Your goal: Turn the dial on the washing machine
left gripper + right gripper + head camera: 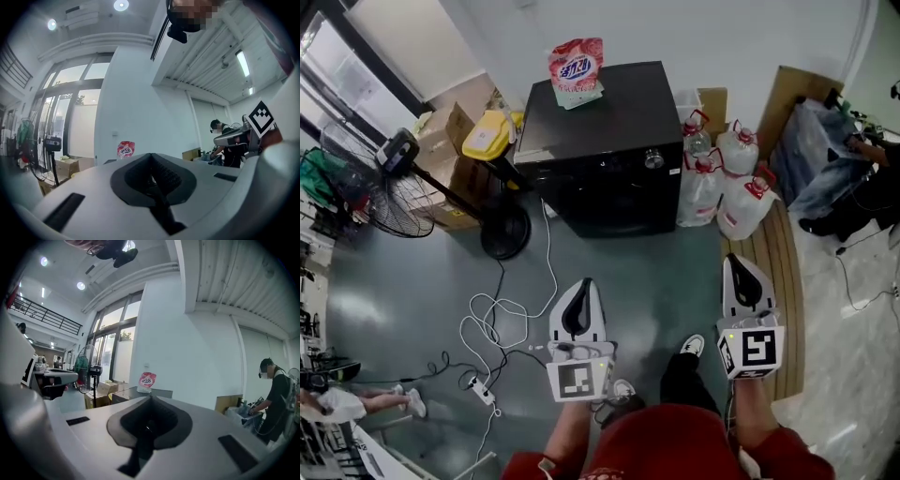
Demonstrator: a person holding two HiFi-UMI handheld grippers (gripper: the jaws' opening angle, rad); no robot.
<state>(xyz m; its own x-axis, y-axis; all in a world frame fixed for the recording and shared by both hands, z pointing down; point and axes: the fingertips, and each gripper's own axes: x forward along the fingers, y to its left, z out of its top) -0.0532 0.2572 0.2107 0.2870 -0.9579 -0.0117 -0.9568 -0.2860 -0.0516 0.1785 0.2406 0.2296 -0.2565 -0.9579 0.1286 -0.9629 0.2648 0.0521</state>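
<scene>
Showing small round silver dial (653, 158), black washing machine (600, 112) front.

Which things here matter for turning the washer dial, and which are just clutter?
For the job: washing machine, its dial, left gripper, right gripper, both shut.
Lying about: pink pouch on the machine, water jugs, fan, yellow container, power strip.
</scene>
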